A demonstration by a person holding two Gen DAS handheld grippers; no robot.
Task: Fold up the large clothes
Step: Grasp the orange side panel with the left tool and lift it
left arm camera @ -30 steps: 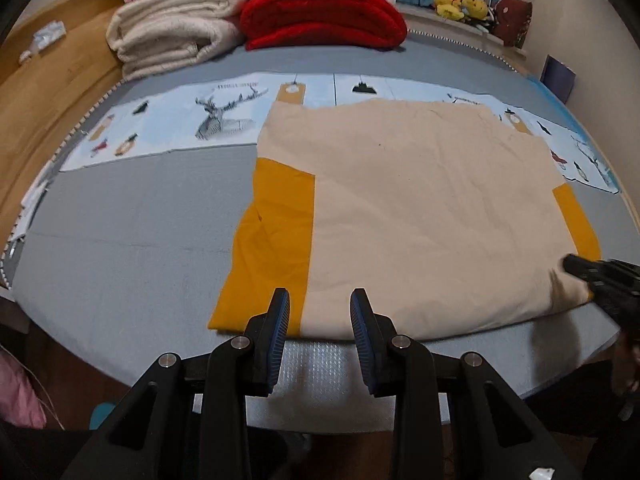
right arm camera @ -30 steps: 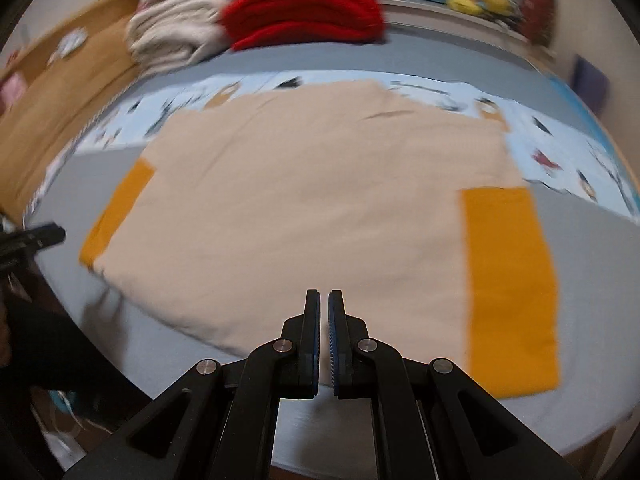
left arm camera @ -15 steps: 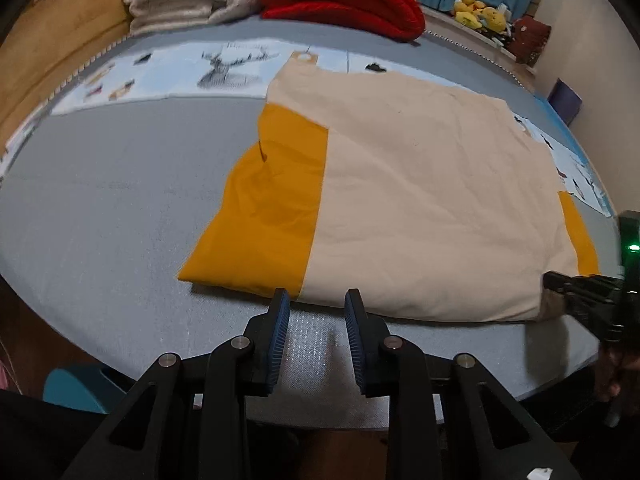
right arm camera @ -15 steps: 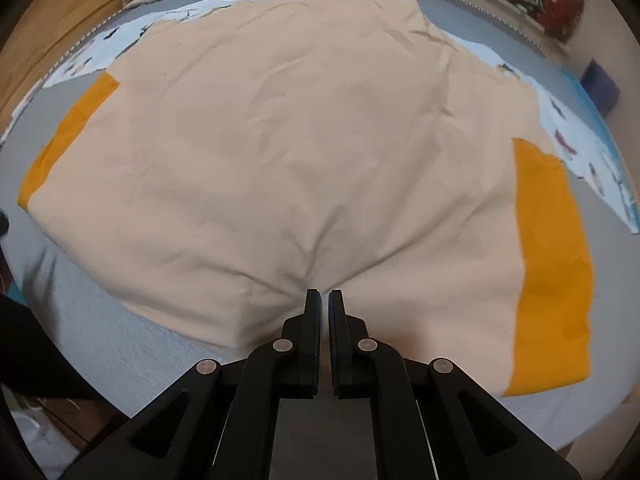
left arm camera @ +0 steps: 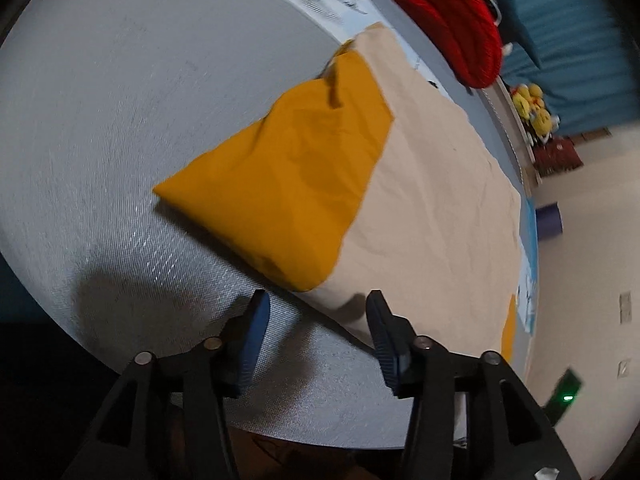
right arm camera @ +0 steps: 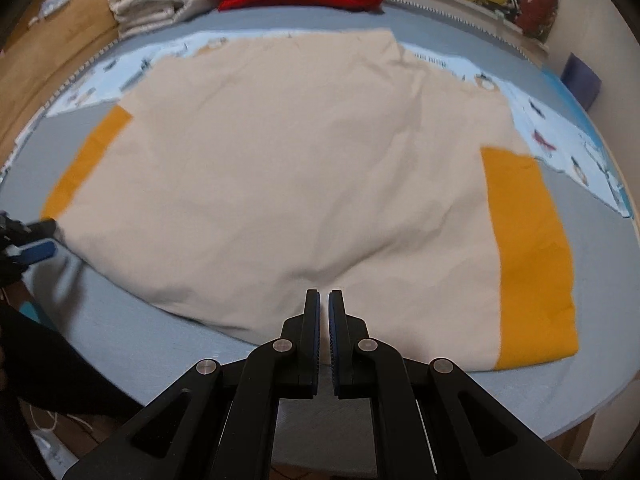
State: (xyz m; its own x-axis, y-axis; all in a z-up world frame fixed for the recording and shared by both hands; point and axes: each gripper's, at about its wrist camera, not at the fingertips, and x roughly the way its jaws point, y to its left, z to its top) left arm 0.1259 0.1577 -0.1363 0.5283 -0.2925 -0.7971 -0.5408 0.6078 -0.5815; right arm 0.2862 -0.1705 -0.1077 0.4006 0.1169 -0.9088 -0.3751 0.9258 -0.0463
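Left wrist view rolled — left gripper (left arm camera: 316, 312) jaws opening, empty; right gripper (right arm camera: 324, 300) clenched on garment (right arm camera: 280, 184).

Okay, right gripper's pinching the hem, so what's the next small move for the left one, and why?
Probably ease the left gripper forward onto the shirt's near hem by the orange sleeve: its jaws are opening with nothing between them, while the right gripper already pinches that edge.

Dim warm indoor light. Soft shadow under left gripper (left arm camera: 316, 322) on bed (left arm camera: 100, 92) near edge. Left view motion-blurred, tilted. Fisheye bending, dark vignette at corners.
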